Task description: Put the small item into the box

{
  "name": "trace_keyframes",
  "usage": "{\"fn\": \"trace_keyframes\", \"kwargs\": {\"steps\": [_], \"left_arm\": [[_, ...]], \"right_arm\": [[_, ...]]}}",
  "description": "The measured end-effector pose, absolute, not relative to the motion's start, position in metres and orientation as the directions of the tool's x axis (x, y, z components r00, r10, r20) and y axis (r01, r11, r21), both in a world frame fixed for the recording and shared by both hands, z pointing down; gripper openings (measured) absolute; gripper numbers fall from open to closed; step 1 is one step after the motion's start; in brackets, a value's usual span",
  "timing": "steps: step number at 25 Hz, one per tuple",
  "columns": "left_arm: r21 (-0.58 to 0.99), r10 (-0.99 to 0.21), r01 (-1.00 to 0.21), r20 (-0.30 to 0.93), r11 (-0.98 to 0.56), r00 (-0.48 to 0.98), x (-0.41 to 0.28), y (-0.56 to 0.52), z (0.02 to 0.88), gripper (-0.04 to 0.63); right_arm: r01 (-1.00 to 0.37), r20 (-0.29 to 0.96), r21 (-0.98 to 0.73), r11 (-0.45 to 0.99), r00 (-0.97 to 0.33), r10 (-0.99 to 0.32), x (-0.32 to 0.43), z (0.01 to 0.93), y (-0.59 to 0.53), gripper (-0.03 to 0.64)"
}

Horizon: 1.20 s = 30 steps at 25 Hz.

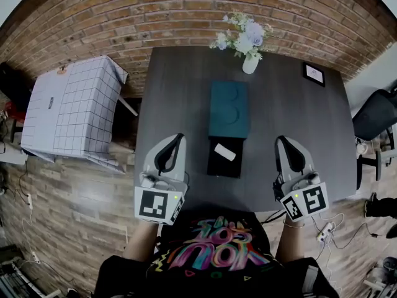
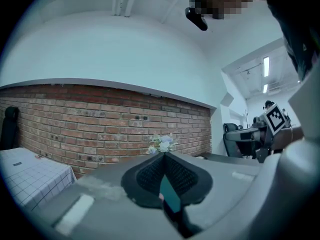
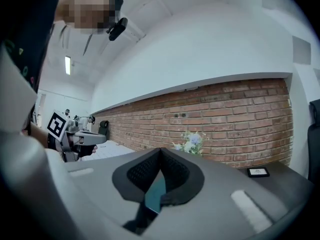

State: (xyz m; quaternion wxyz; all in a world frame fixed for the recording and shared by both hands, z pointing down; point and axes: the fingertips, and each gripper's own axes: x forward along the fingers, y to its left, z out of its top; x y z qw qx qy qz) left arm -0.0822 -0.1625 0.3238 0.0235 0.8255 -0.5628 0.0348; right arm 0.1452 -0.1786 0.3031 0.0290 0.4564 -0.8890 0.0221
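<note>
The white item (image 1: 225, 152) lies inside the open black box (image 1: 220, 169) in the middle of the table (image 1: 186, 92), and the box touches the near edge of a teal lid (image 1: 228, 109). The left gripper (image 1: 180, 136) and right gripper (image 1: 280, 139) flank the box, apart from it. Both have their jaws clenched together on nothing.

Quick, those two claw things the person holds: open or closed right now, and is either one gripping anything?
Left gripper: closed, holding nothing.
Right gripper: closed, holding nothing.
</note>
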Motion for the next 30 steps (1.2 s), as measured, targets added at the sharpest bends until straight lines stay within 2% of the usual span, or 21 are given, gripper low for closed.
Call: {"fn": "trace_keyframes", "kwargs": {"steps": [30], "left_arm": [[0.026, -0.93, -0.936, 0.11, -0.351, 0.352, -0.088, -0.152, 0.339, 0.002]], "right_arm": [[-0.794, 0.106, -0.019, 0.608, -0.606, -0.788, 0.127, 0.315, -0.171, 0.002]]}}
